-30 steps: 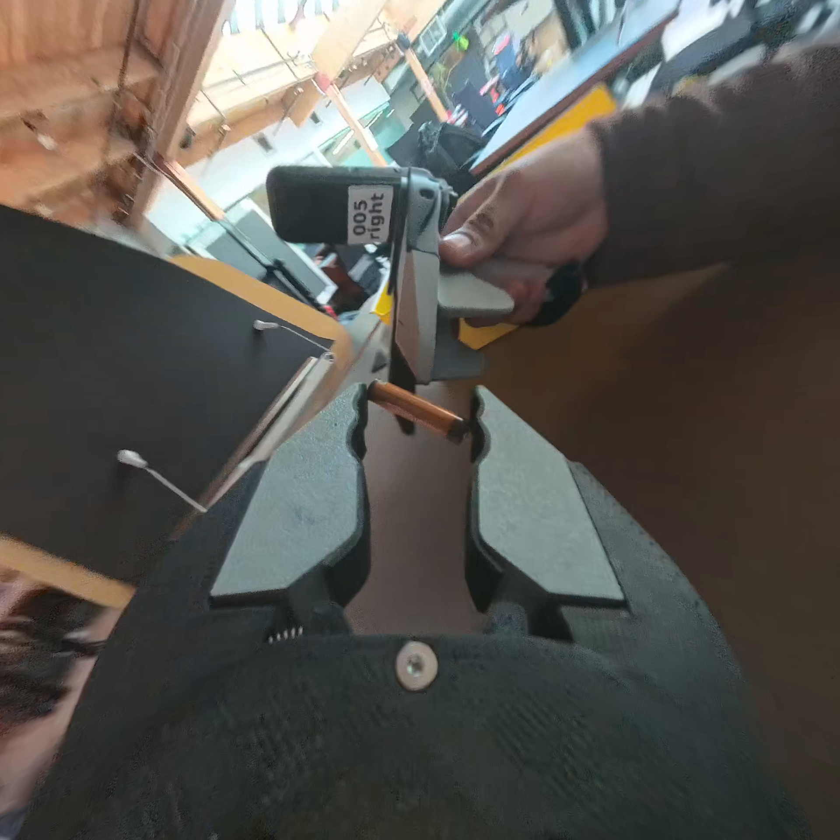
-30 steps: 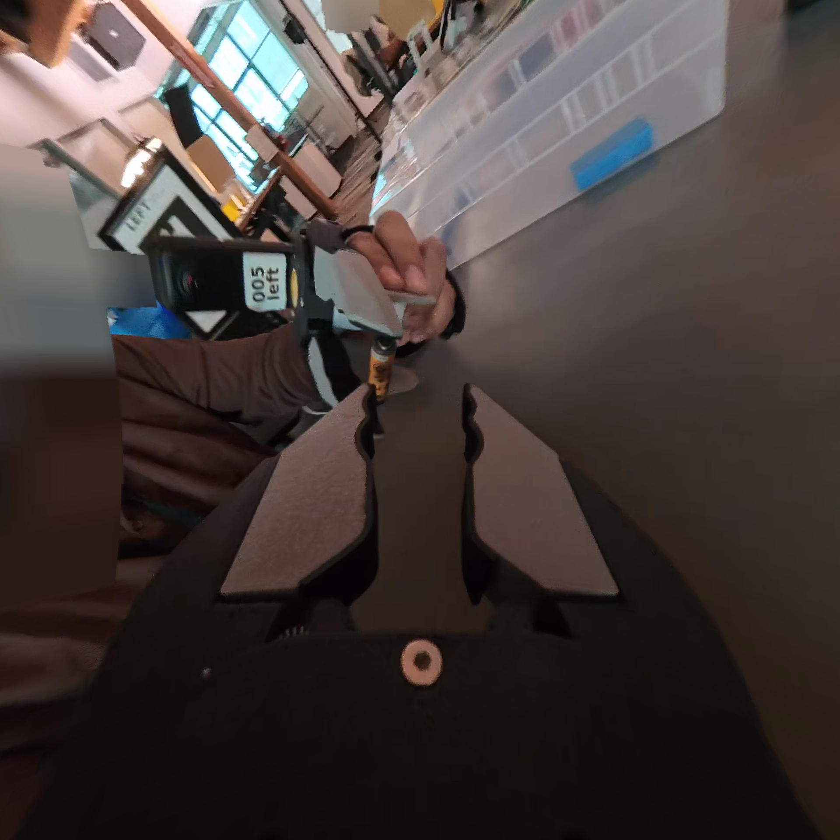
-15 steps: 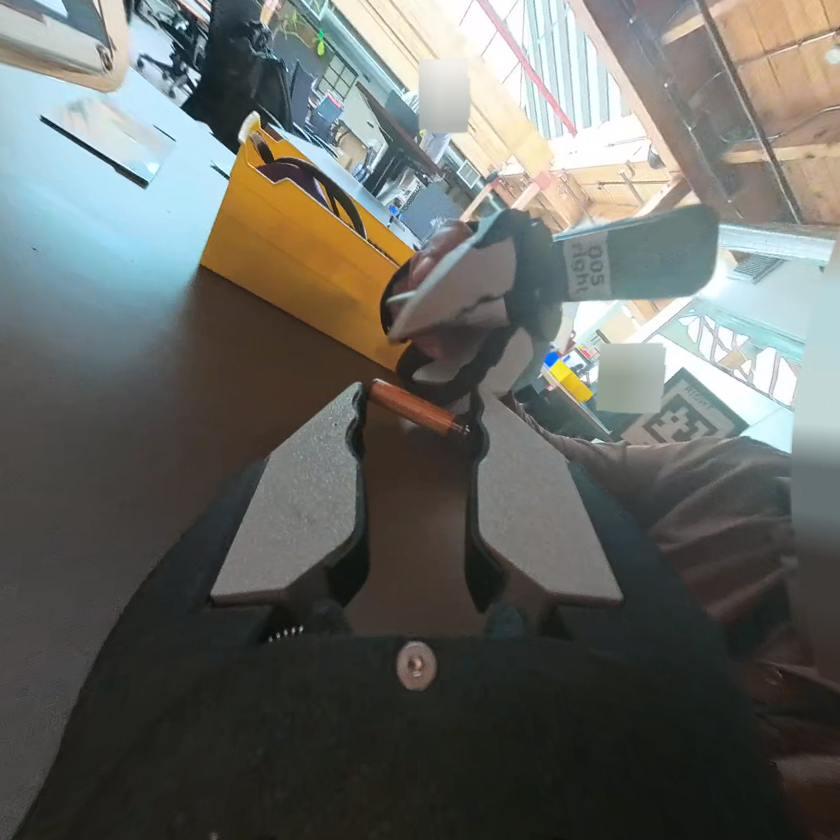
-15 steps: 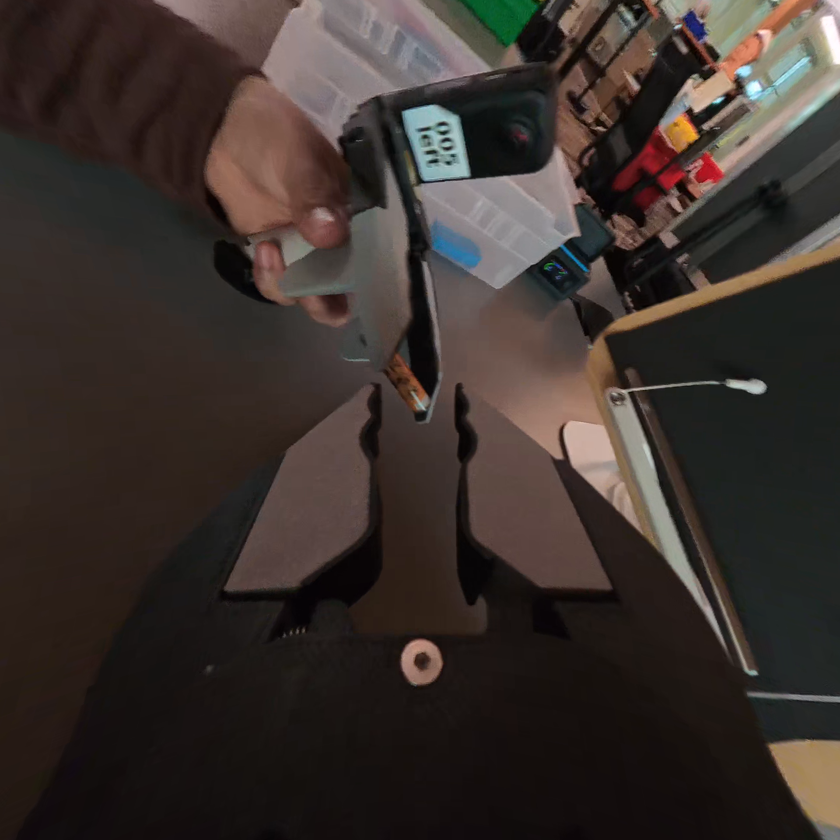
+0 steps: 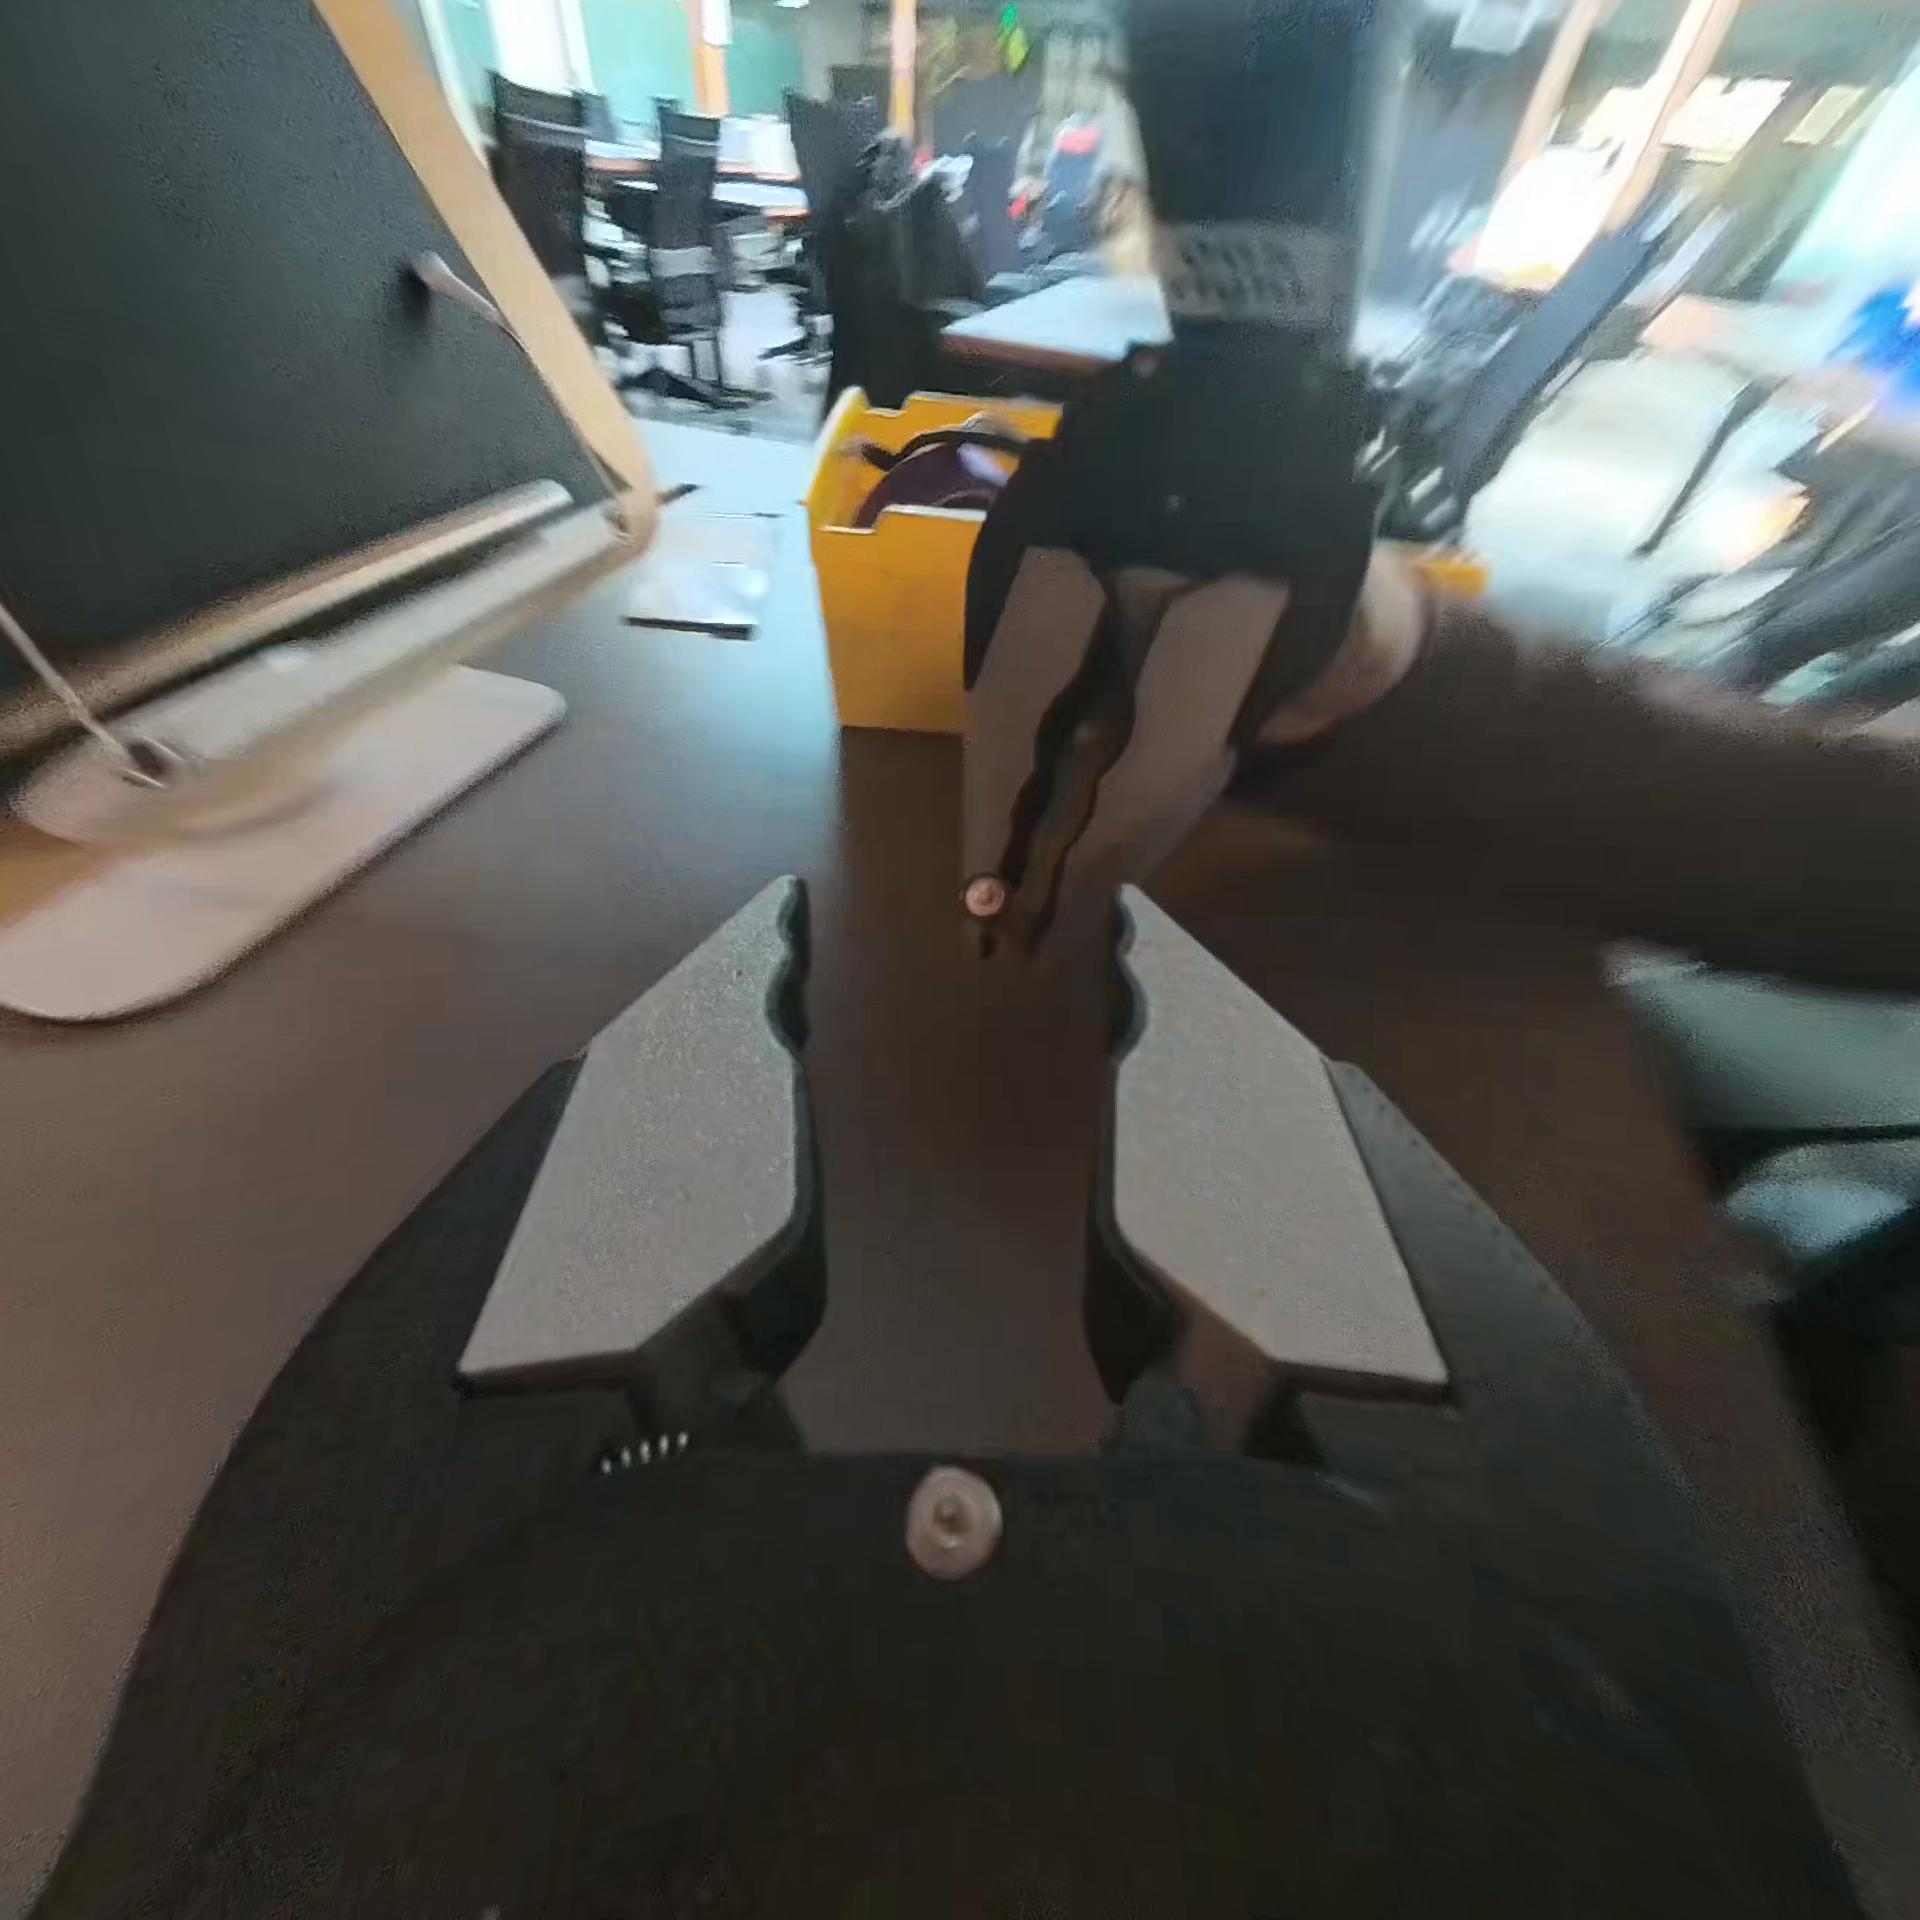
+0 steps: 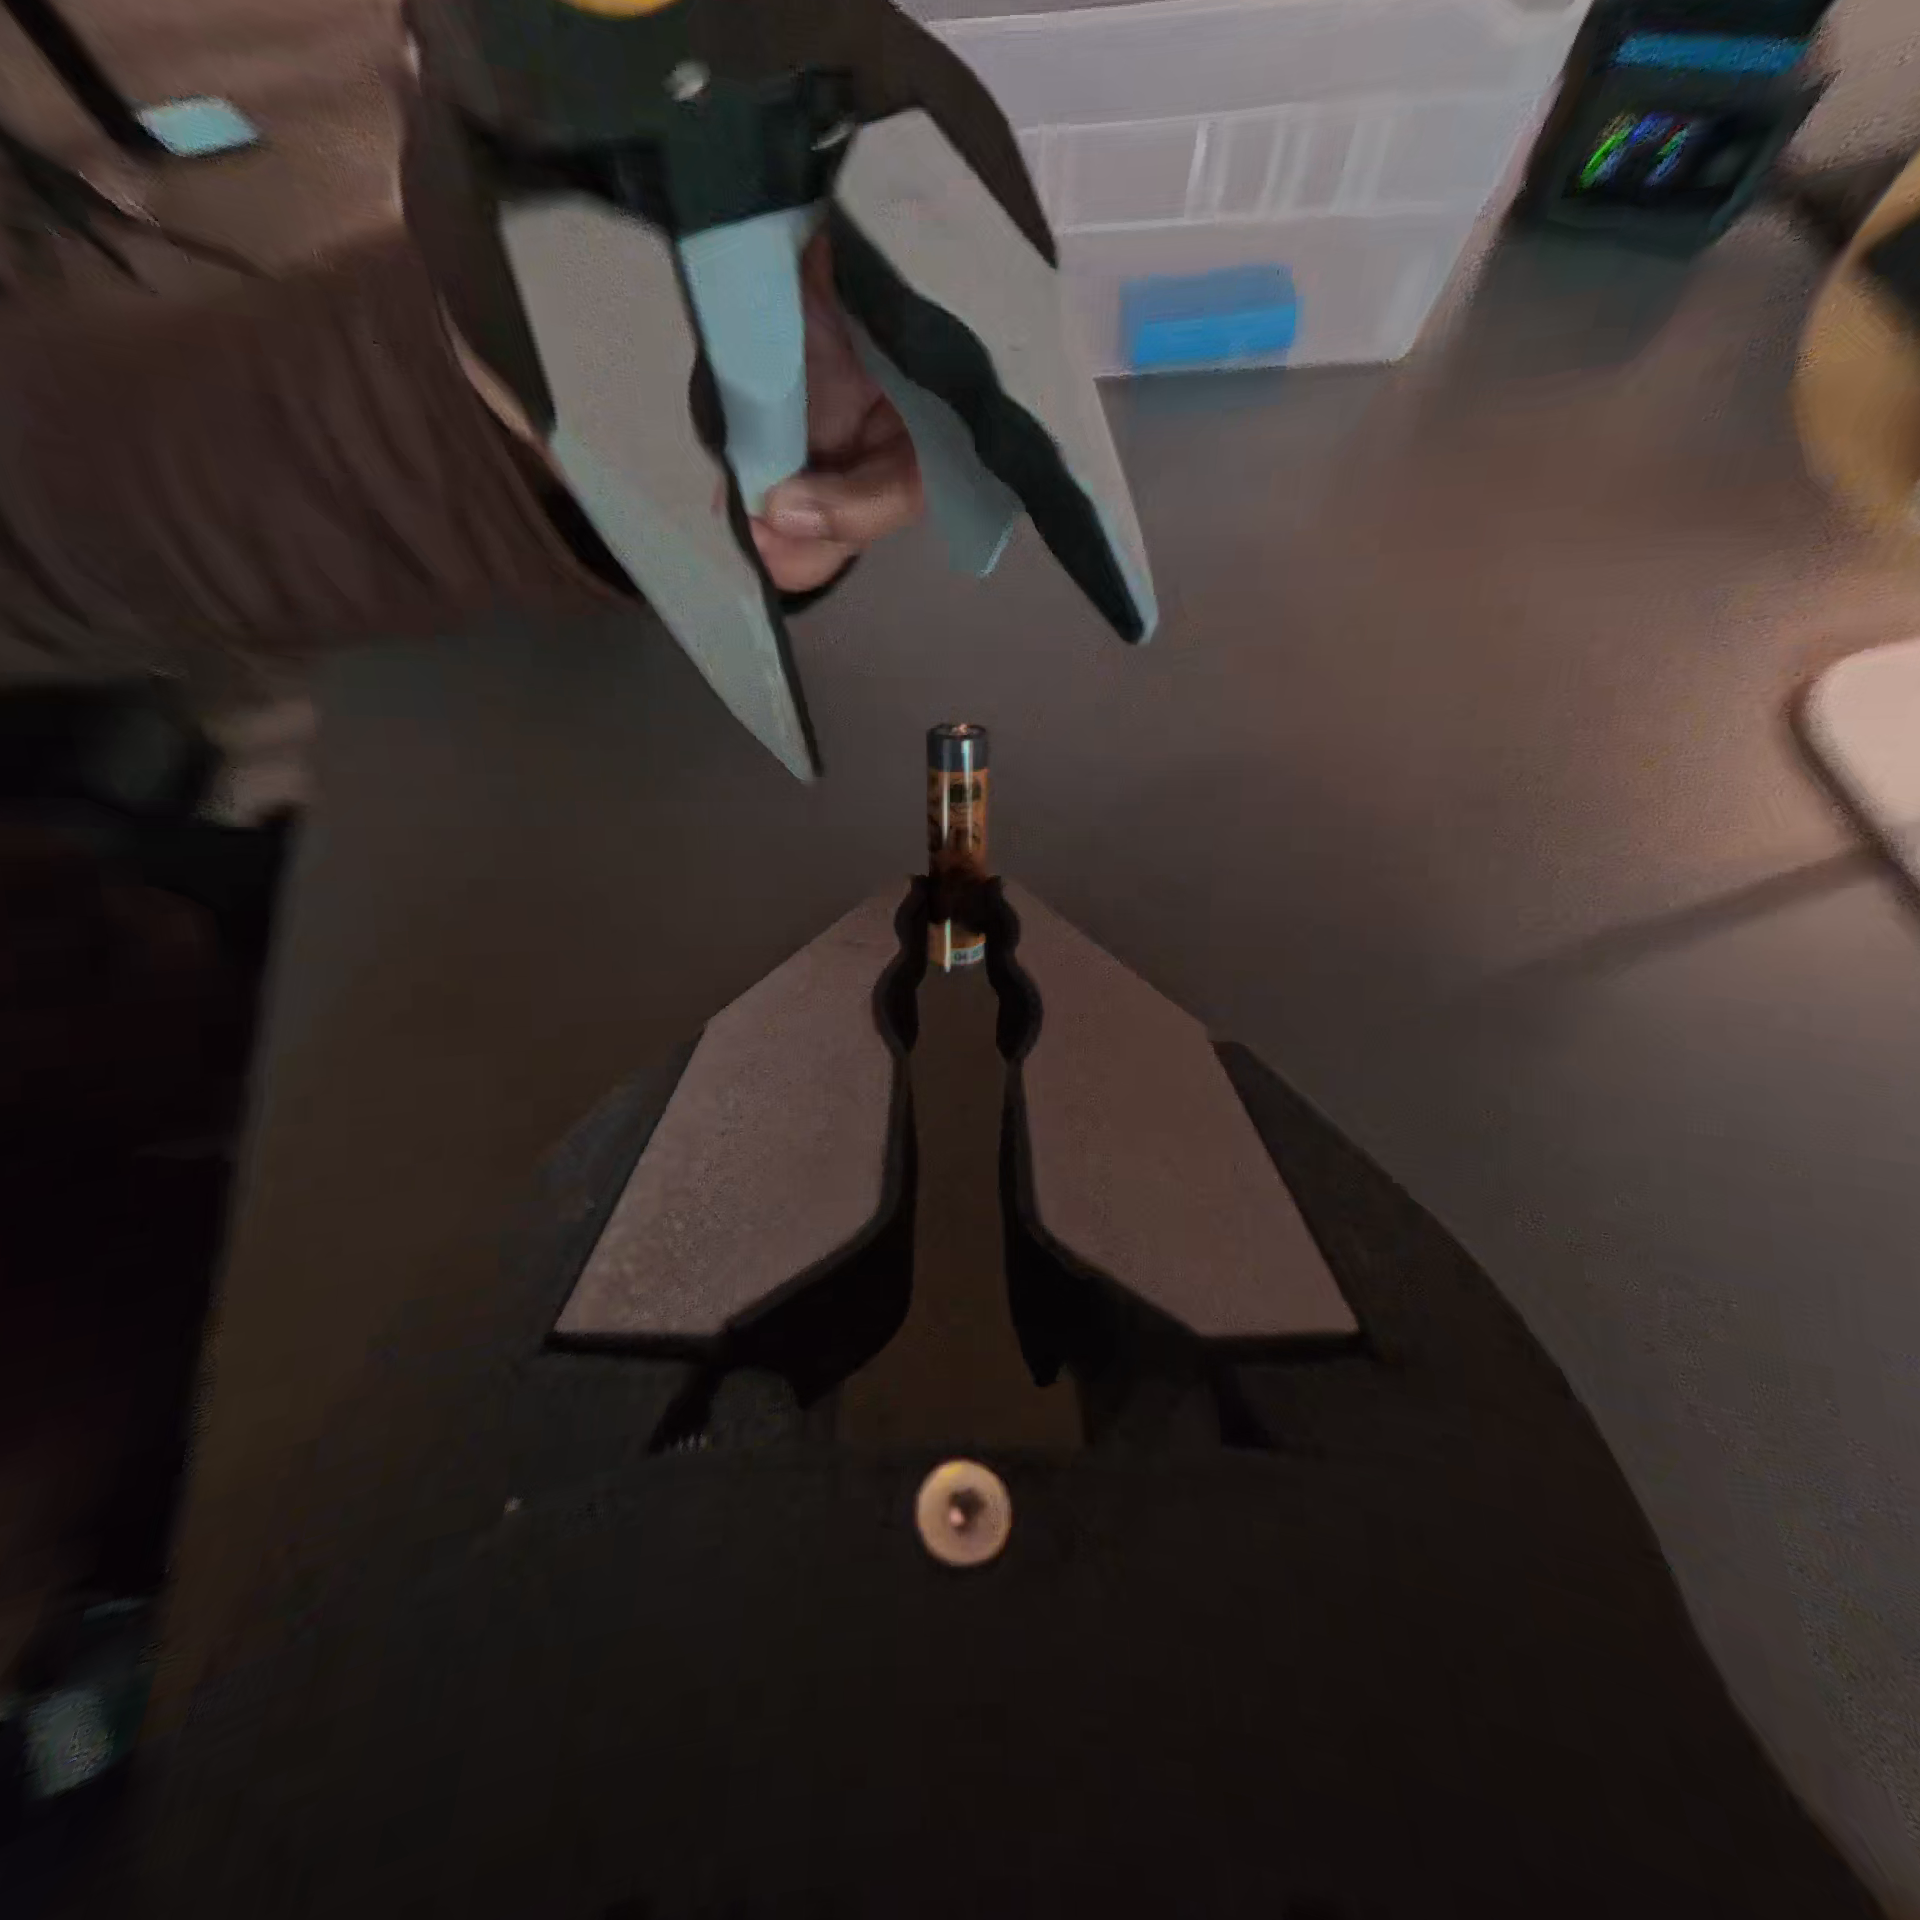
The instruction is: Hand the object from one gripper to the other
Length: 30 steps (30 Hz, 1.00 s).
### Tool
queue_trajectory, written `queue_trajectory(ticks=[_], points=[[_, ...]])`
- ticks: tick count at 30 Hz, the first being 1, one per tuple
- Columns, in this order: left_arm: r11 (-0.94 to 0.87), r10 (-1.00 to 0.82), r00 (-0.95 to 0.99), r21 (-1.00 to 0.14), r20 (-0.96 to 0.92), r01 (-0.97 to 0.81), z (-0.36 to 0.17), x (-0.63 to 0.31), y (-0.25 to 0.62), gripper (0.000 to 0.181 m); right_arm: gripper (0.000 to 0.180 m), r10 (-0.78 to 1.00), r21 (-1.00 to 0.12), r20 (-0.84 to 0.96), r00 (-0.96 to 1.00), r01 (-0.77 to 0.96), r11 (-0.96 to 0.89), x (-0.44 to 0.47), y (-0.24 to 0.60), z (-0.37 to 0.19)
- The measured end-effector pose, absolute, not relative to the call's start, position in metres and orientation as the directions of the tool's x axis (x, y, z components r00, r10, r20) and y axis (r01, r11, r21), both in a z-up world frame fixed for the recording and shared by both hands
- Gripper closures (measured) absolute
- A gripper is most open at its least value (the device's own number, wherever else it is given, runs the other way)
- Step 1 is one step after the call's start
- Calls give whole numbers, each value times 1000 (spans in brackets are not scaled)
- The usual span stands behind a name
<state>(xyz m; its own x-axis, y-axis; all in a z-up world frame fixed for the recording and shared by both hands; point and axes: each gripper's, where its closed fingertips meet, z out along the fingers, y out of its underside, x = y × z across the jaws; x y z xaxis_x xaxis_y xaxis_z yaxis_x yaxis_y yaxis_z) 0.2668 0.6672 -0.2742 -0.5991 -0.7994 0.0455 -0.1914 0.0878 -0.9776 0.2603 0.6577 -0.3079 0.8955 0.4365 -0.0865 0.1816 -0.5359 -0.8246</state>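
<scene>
A small copper-and-black battery (image 6: pixel 956 800) sticks out forward from the tips of my right gripper (image 6: pixel 956 894), which is shut on its lower end. My left gripper (image 5: pixel 956 899) is open and empty, its grey pads (image 5: pixel 665 1174) wide apart. In the left wrist view the right gripper (image 5: pixel 1008 935) points toward me just ahead, with the battery's end (image 5: pixel 982 896) showing at its tips. In the right wrist view the left gripper (image 6: pixel 971 698) hangs open just beyond the battery, apart from it. A hand in a brown sleeve holds each gripper.
Both grippers are above a dark table (image 5: pixel 312 1091). A yellow box (image 5: pixel 894 634) stands behind the right gripper. A black board on a white base (image 5: pixel 260 831) is at the left. Clear plastic drawers (image 6: pixel 1247 208) and a small screen device (image 6: pixel 1662 135) stand at the far edge.
The battery was held crosswise in my left gripper; now my right gripper is shut on it. My left gripper has opened and let go. Both views have swung round.
</scene>
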Motion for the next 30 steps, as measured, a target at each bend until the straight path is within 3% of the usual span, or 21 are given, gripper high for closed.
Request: queue_trajectory(ticks=[3, 10, 18, 21, 25, 30], points=[[314, -789, -577, -946, -211, -84, -280, 265, 659, 131, 172, 430, -819, -293, 854, 9, -574, 258, 657, -307], [586, -680, -466, -802, -565, 117, -282, 264, 646, 128, 172, 465, -757, -605, 647, -286, -587, 245, 657, -286], [605, -691, -409, -786, -596, 125, -275, 267, 652, 138, 173, 476, -711, -688, 548, -379, -592, 239, 661, -280], [515, -759, -455, -857, -466, 19, -281, 272, 657, 138, 172, 449, -722, -666, 596, -362, -590, 246, 662, -285], [184, -812, -583, -963, -37, -195, -288, 271, 659, 138, 159, 434, -811, -537, 723, -302, -501, 267, 663, -275], [-243, -619, -653, -897, 436, -368, -269, 262, 654, 138, 130, 458, -887, -245, 854, -6, -462, 265, 658, -281]])
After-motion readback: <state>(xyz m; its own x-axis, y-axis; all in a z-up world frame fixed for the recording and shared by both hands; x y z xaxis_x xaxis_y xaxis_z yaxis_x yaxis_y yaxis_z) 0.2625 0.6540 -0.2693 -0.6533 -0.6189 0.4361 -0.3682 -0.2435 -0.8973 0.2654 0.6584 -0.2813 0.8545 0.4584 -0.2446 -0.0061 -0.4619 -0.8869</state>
